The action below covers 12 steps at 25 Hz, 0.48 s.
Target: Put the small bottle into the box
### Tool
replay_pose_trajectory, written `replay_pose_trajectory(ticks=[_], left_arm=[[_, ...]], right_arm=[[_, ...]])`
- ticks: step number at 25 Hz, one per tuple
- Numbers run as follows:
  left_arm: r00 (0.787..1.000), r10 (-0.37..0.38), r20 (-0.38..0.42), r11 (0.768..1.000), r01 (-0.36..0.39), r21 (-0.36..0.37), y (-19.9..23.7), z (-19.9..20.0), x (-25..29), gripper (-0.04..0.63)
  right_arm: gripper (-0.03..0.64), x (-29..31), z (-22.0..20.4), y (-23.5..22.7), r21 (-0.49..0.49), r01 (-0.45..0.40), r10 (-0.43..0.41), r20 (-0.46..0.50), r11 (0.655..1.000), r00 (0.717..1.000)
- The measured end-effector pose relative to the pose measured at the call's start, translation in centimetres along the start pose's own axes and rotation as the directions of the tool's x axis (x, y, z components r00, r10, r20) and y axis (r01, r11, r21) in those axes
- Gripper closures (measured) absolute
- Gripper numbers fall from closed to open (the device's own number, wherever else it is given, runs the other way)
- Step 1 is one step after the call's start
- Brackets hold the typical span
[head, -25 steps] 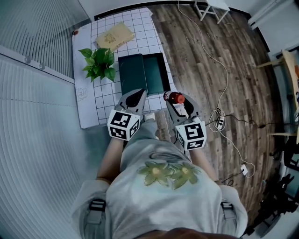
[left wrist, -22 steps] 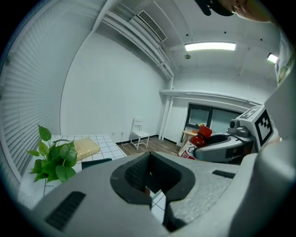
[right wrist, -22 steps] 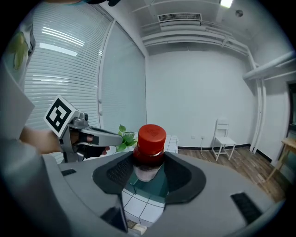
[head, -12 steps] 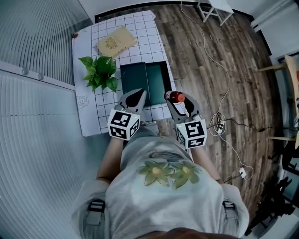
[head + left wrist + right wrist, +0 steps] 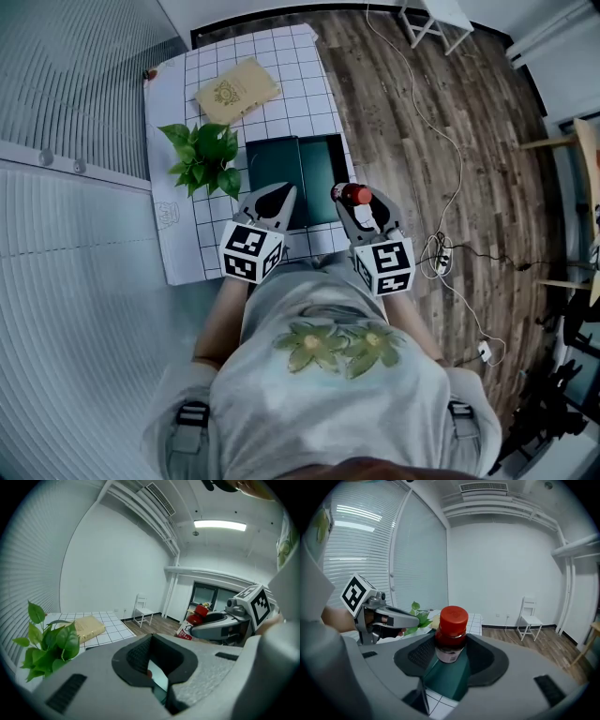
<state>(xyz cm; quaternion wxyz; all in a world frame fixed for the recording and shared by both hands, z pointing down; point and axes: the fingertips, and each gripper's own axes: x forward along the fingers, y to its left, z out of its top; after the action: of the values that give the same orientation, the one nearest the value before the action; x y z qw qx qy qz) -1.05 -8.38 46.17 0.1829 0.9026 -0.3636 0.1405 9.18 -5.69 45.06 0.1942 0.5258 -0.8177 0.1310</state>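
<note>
One gridded mat (image 5: 178, 103) lies on the floor at far left, and on its near right part sits the open green box (image 5: 314, 173), just right of the plant (image 5: 204, 159). Your left gripper (image 5: 281, 192) has its jaws drawn together on nothing, by the box's near left corner. Your right gripper (image 5: 354, 199) is clamped on the small bottle (image 5: 452, 620), red cap up, at the box's near right edge.

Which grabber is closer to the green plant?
Left. The left gripper is right by the plant; the right gripper, holding the small bottle, is past the box.
</note>
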Motion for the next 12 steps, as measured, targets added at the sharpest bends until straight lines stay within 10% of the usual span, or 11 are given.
replay_pose_trajectory(ticks=[12], left_arm=[[1.000, 0.018, 0.001, 1.000, -0.018, -0.019, 1.7, 0.1, 1.0, 0.589]], right_arm=[[0.408, 2.8, 0.3, -0.8, -0.018, -0.020, 0.019, -0.021, 1.000, 1.000]])
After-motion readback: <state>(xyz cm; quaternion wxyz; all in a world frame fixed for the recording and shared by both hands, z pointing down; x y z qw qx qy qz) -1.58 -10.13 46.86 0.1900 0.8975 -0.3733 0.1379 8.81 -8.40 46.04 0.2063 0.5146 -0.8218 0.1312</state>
